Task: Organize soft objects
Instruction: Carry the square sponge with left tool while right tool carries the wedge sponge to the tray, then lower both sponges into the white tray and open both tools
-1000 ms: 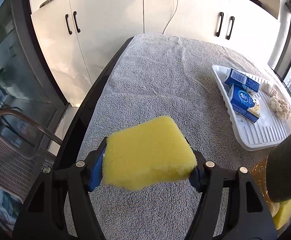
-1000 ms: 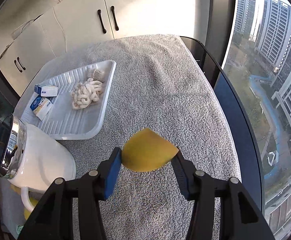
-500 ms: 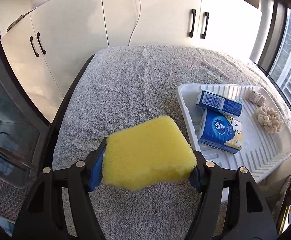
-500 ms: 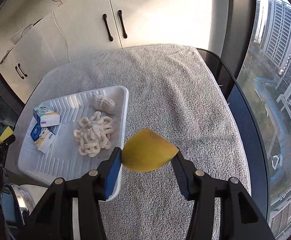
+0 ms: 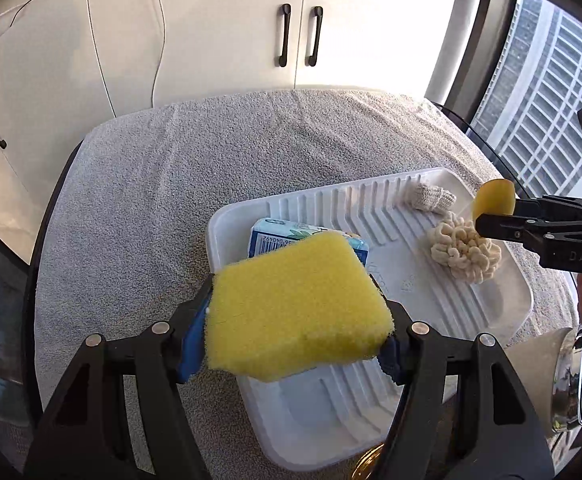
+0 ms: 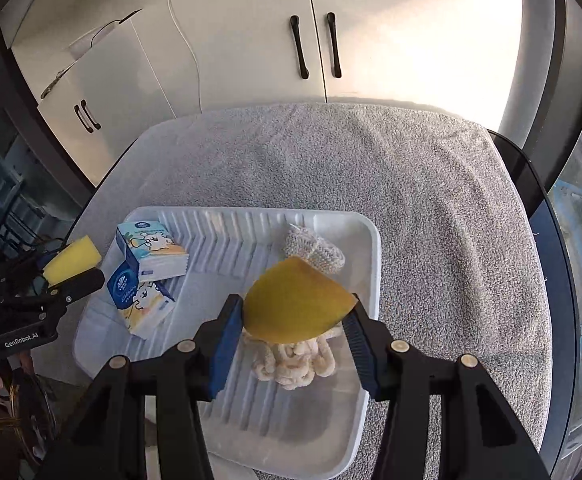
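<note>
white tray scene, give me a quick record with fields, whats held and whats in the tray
left hand-held gripper: shut on yellow sponge
right hand-held gripper: shut on yellow wedge
white tray: on grey towel
tray contents: two tissue packs, knit piece, cream rope bundle
both held items: over the tray, not released

Two yellow sponges (image 6: 297, 306) (image 6: 71, 259), two tissue packs (image 6: 151, 249) (image 6: 141, 304), one tray (image 6: 373, 248), one cream rope (image 6: 291, 364), one knitted piece (image 6: 317, 249)

Yellow sponge (image 5: 297, 306), white ribbed tray (image 5: 509, 316), blue-and-white tissue packs (image 6: 141, 276), cream rope (image 5: 465, 254), grey towel (image 5: 195, 184).
</note>
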A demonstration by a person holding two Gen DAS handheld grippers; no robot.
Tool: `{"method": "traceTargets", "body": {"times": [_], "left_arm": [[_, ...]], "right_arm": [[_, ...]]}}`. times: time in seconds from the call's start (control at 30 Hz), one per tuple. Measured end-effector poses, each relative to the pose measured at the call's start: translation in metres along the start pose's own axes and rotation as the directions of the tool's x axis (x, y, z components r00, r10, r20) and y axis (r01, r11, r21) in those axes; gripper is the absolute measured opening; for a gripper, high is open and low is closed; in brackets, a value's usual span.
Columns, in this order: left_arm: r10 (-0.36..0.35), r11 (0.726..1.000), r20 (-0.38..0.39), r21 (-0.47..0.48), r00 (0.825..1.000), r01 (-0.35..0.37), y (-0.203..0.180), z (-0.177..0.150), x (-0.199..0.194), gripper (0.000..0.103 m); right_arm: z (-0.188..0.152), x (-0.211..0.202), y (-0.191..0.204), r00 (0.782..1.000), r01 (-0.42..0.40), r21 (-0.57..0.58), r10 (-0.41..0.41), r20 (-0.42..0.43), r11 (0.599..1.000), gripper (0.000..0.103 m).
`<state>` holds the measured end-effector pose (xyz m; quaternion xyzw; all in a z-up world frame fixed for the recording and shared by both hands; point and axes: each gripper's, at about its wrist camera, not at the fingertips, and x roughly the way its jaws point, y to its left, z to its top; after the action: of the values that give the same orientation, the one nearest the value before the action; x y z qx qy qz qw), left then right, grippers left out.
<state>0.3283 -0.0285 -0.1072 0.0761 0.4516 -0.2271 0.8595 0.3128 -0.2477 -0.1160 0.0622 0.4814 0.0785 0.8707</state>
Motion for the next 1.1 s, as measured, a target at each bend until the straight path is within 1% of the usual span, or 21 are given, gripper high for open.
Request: {"method": "traceTargets", "body": {"times": [0.13, 0.17, 0.3, 0.43, 0.5, 0.53, 0.63, 0.7, 0.77, 0.8, 0.87, 0.97, 1.07, 1.1], "left_arm": [[-0.049, 0.998, -0.032, 0.035, 0.998, 0.050, -0.011, 0.006, 0.011, 0.065], [-0.062, 0.996, -0.036, 0.055, 0.997, 0.064, -0.015, 0.008, 0.013, 0.065], [-0.071, 0.983, -0.047, 0.164, 0.996, 0.078, -0.033, 0.018, 0.021, 0.065], [-0.107, 0.967, -0.090, 0.222, 0.990, 0.124, -0.048, 0.019, 0.028, 0.066], [-0.145, 0.954, -0.120, 0.247, 0.982, 0.171, -0.056, 0.017, 0.030, 0.066], [-0.149, 0.947, -0.133, 0.264, 0.980, 0.180, -0.061, 0.016, 0.031, 0.066], [-0.147, 0.921, -0.163, 0.338, 0.976, 0.195, -0.072, 0.015, 0.034, 0.066], [-0.114, 0.902, -0.192, 0.391, 0.975, 0.182, -0.078, 0.014, 0.040, 0.067], [-0.135, 0.881, -0.244, 0.414, 0.960, 0.229, -0.080, 0.010, 0.046, 0.068], [-0.132, 0.876, -0.254, 0.423, 0.958, 0.233, -0.081, 0.009, 0.049, 0.068], [-0.126, 0.865, -0.252, 0.445, 0.959, 0.230, -0.083, 0.008, 0.050, 0.069], [-0.130, 0.856, -0.264, 0.456, 0.956, 0.242, -0.085, 0.006, 0.050, 0.069], [-0.141, 0.837, -0.266, 0.482, 0.954, 0.259, -0.090, 0.003, 0.047, 0.070], [-0.141, 0.830, -0.263, 0.494, 0.955, 0.258, -0.093, 0.002, 0.046, 0.070]], "right_arm": [[0.007, 0.022, 0.014, 0.998, -0.039, -0.053, 0.037, -0.049, 0.998, 0.054], [0.008, 0.026, 0.017, 0.997, -0.048, -0.065, 0.045, -0.059, 0.997, 0.054], [0.012, 0.041, 0.024, 0.992, -0.103, -0.091, 0.095, -0.084, 0.991, 0.054], [0.017, 0.056, 0.022, 0.993, -0.065, -0.087, 0.055, -0.108, 0.994, 0.054], [0.021, 0.062, 0.021, 0.992, -0.055, -0.078, 0.046, -0.117, 0.995, 0.054], [0.023, 0.064, 0.021, 0.992, -0.050, -0.076, 0.040, -0.121, 0.996, 0.054], [0.028, 0.071, 0.021, 0.991, -0.041, -0.071, 0.031, -0.130, 0.997, 0.054], [0.029, 0.076, 0.023, 0.990, -0.034, -0.075, 0.023, -0.141, 0.997, 0.054], [0.028, 0.076, 0.023, 0.990, -0.024, -0.082, 0.013, -0.140, 0.996, 0.054], [0.028, 0.075, 0.021, 0.990, -0.026, -0.079, 0.015, -0.138, 0.997, 0.055], [0.028, 0.074, 0.019, 0.990, -0.029, -0.070, 0.019, -0.138, 0.997, 0.055], [0.025, 0.075, 0.018, 0.989, -0.031, -0.074, 0.020, -0.146, 0.997, 0.055], [0.022, 0.075, 0.019, 0.988, -0.029, -0.075, 0.017, -0.155, 0.997, 0.055], [0.021, 0.074, 0.019, 0.988, -0.032, -0.071, 0.021, -0.154, 0.997, 0.057]]}}
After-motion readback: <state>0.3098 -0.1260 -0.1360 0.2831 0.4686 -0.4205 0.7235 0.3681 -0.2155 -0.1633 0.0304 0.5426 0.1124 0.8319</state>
